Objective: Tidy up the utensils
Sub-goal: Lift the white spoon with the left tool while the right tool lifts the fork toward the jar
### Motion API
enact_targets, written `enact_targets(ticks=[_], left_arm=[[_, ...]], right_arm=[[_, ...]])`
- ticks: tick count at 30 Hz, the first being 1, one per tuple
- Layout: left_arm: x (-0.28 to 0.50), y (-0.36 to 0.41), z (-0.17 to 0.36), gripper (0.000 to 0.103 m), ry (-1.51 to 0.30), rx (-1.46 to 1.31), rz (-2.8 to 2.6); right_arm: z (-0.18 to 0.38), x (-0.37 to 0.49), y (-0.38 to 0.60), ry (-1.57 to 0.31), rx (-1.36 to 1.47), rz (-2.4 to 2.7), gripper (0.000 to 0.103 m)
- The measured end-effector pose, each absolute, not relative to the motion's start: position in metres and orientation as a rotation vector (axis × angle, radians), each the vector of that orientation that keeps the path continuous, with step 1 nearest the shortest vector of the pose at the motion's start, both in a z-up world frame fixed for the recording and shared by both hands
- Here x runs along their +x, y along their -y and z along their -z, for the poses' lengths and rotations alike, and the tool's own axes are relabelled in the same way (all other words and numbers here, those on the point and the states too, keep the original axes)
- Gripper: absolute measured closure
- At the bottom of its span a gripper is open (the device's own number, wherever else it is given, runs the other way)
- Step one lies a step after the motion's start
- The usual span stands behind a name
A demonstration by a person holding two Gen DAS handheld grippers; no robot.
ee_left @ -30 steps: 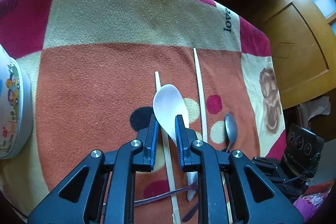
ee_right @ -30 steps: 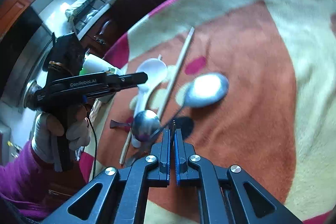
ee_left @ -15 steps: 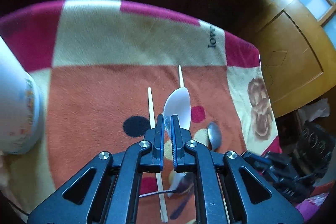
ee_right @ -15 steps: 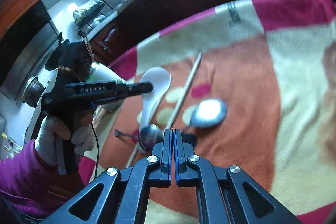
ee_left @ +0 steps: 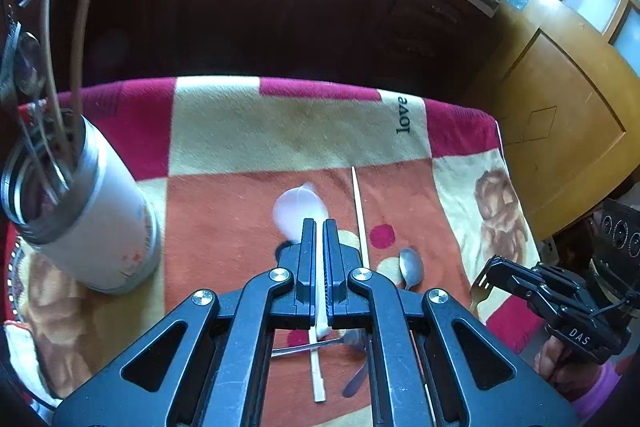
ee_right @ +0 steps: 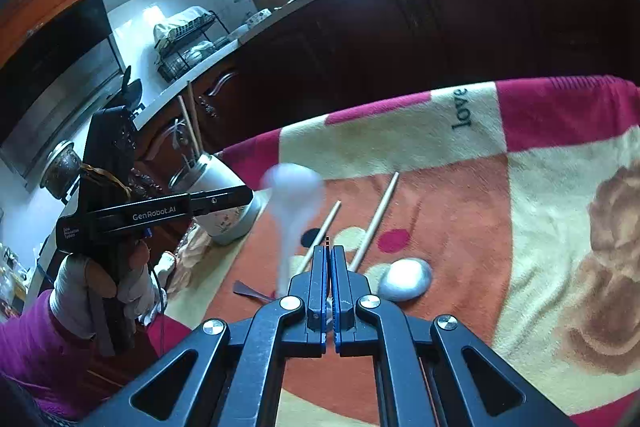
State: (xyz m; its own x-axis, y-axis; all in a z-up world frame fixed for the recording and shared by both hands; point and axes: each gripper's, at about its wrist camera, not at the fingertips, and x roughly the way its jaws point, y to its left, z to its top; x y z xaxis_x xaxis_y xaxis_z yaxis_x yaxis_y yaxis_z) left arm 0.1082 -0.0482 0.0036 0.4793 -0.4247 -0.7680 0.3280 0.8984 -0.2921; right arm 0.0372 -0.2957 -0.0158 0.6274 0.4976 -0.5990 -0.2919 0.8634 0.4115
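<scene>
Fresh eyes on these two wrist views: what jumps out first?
The white plastic spoon, clamped by its handle in the left gripper and held above the patchwork blanket. To its left stands a white utensil holder, already stuffed with cutlery. The right gripper is shut on a thin metal handle, with a metal spoon and two loose chopsticks on the orange patch beyond it.

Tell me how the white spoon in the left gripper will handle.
The white spoon looks thin plastic, so probably light. Its smooth handle is pinched by the left gripper, so it may swivel or slip.
</scene>
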Motion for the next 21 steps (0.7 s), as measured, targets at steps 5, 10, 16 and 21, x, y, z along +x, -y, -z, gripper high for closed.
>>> enact_targets(ticks=[5,10,16,21], left_arm=[[0.104,0.039,-0.019,0.101,-0.928,-0.121,0.459],[0.103,0.024,-0.024,0.101,-0.924,-0.15,0.455],[0.11,0.021,0.005,0.091,-1.026,-0.23,0.459],[0.126,0.038,0.045,0.071,-1.118,-0.231,0.38]], right_arm=[[0.003,0.038,0.284,-0.748,0.263,-0.474,0.102],[-0.007,0.041,0.273,-0.732,0.238,-0.487,0.102],[-0.004,0.041,0.264,-0.743,0.243,-0.508,0.101],[0.004,0.04,0.268,-0.766,0.263,-0.515,0.102]])
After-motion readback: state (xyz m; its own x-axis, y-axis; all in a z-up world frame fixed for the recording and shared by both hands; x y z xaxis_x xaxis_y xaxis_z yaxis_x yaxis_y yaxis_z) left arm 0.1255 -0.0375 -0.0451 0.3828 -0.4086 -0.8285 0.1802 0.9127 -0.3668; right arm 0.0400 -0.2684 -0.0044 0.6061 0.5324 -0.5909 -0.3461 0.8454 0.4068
